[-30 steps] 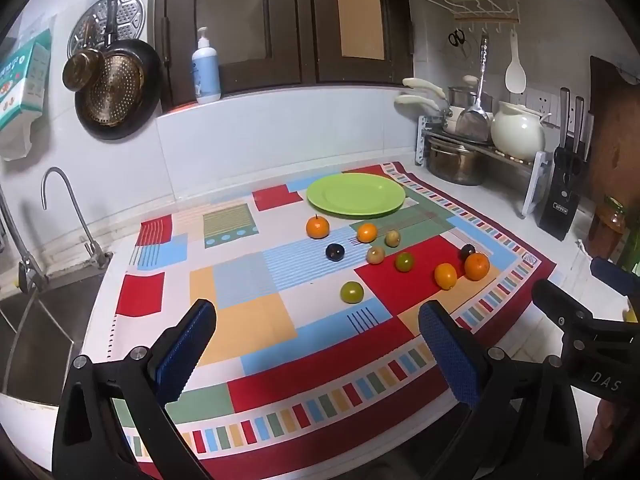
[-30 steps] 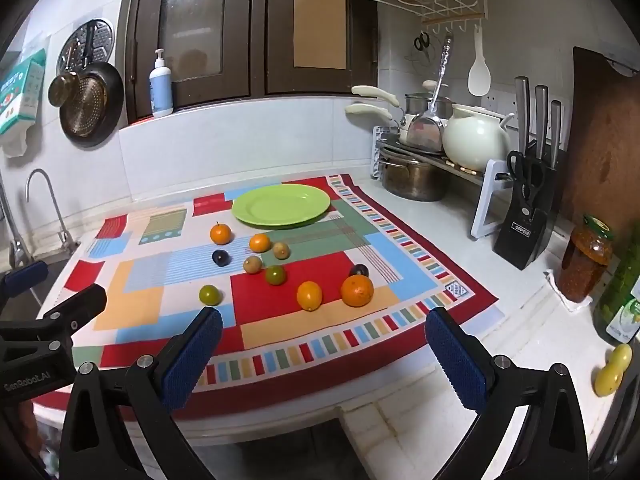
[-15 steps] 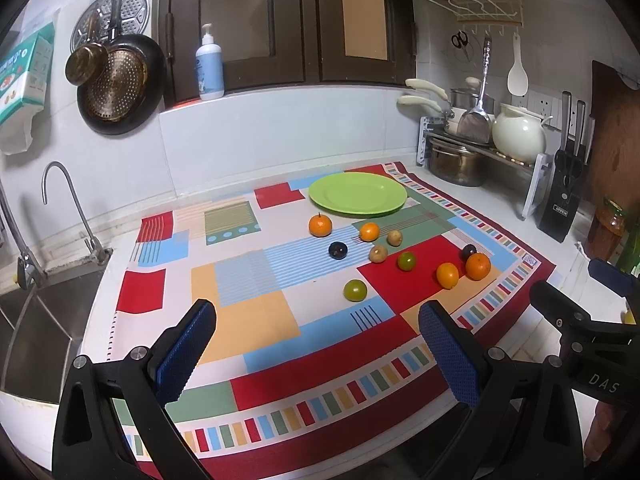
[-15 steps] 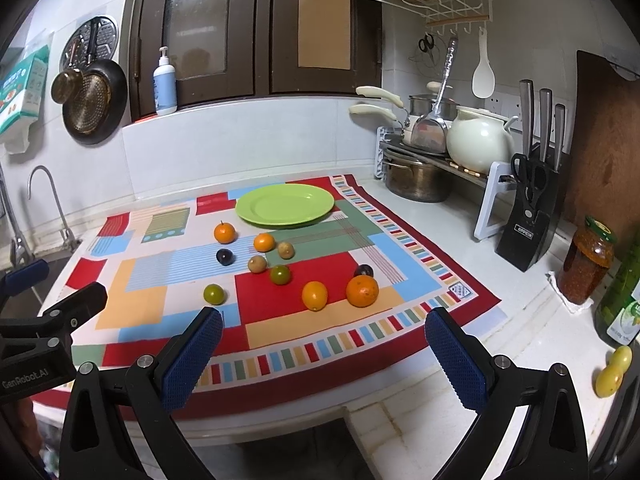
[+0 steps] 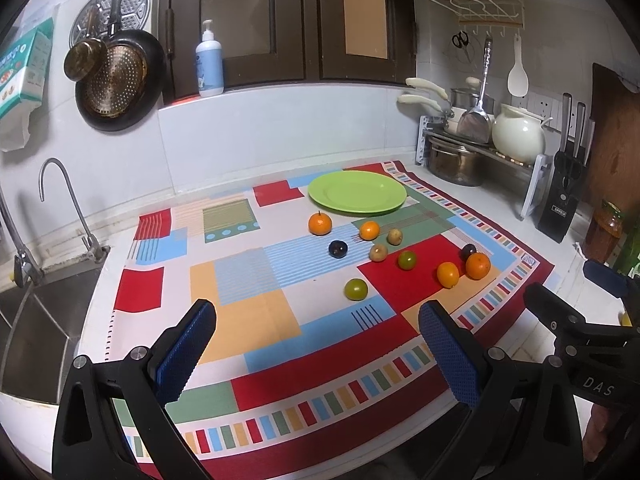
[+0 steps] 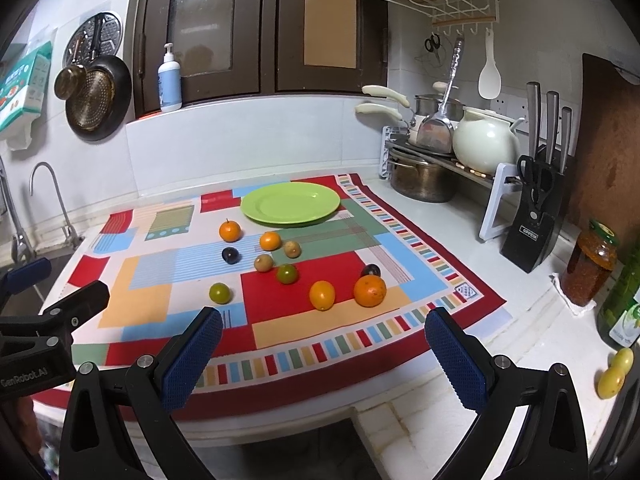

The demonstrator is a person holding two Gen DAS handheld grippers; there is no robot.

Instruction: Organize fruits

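We hold both grippers above the near edge of a white kitchen counter point(image 6: 460, 240), and each one stands wide apart with nothing between its blue pads. The left gripper point(image 5: 316, 344) hangs over the front of a patchwork cloth point(image 5: 248, 320) of red, blue, orange and green blocks with a striped border; the right gripper point(image 6: 324, 350) hangs over the cloth's front border, further toward the counter's right side.

The fruits lie loose on the cloth, none on the green plate point(image 6: 291, 203) that sits at the cloth's far edge. Nearest the plate are a stemmed orange point(image 6: 230, 231) and a smaller orange fruit point(image 6: 270, 241) with a tan fruit point(image 6: 292, 249) just beside it. Nearer to us are a dark plum point(image 6: 231, 255), another tan fruit point(image 6: 263, 263) and a green one point(image 6: 287, 273). A second green fruit point(image 6: 219, 293) lies alone toward the left. At the right, a yellow-orange fruit point(image 6: 322, 295) lies near a large orange point(image 6: 370, 290), with a second dark plum point(image 6: 371, 270) just behind that.

To the left we see a steel sink point(image 5: 36, 320) with a curved tap point(image 5: 64, 200), and pans point(image 5: 116, 84) hanging on the tiled wall. To the right, a rack holds a pot point(image 6: 420, 180) and a cream kettle point(image 6: 486, 144), beside a knife block point(image 6: 534, 232) and a jar point(image 6: 590, 268). Dark wooden cabinet doors point(image 6: 256, 28) fill the wall above.
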